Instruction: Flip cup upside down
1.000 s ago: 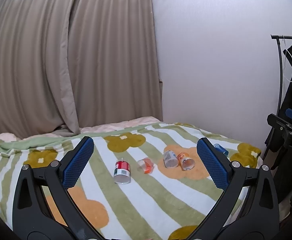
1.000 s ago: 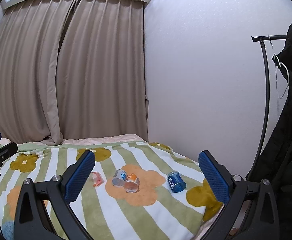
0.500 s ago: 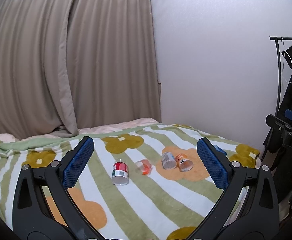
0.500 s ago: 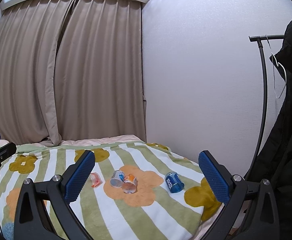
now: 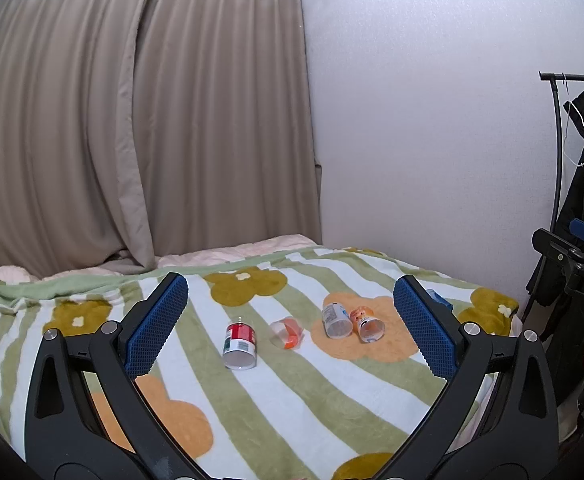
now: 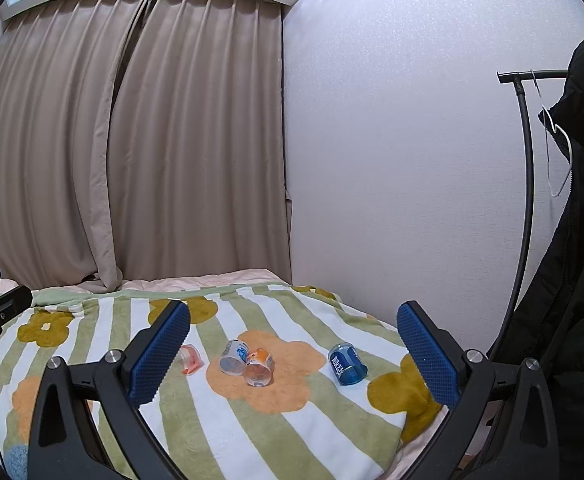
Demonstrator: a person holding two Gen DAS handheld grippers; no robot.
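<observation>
Several small cups lie on their sides on a striped flower blanket (image 5: 300, 392). In the left wrist view a red and white cup (image 5: 239, 344), a clear orange cup (image 5: 287, 333), a grey-white cup (image 5: 336, 321) and an orange cup (image 5: 367, 322) show in a row. In the right wrist view the clear orange cup (image 6: 191, 358), the grey-white cup (image 6: 232, 356), the orange cup (image 6: 258, 366) and a blue cup (image 6: 347, 363) show. My left gripper (image 5: 292, 328) is open and empty, well short of the cups. My right gripper (image 6: 294, 356) is open and empty, also held back.
The bed's blanket (image 6: 251, 420) ends at its right edge near a white wall (image 5: 432, 140). Beige curtains (image 5: 131, 120) hang behind the bed. A black coat rack (image 6: 528, 200) with a dark coat (image 6: 572, 280) stands at the right.
Both views have shifted slightly: the cups sit a little lower-left in the right wrist view and slightly left in the left wrist view. Both grippers stay open.
</observation>
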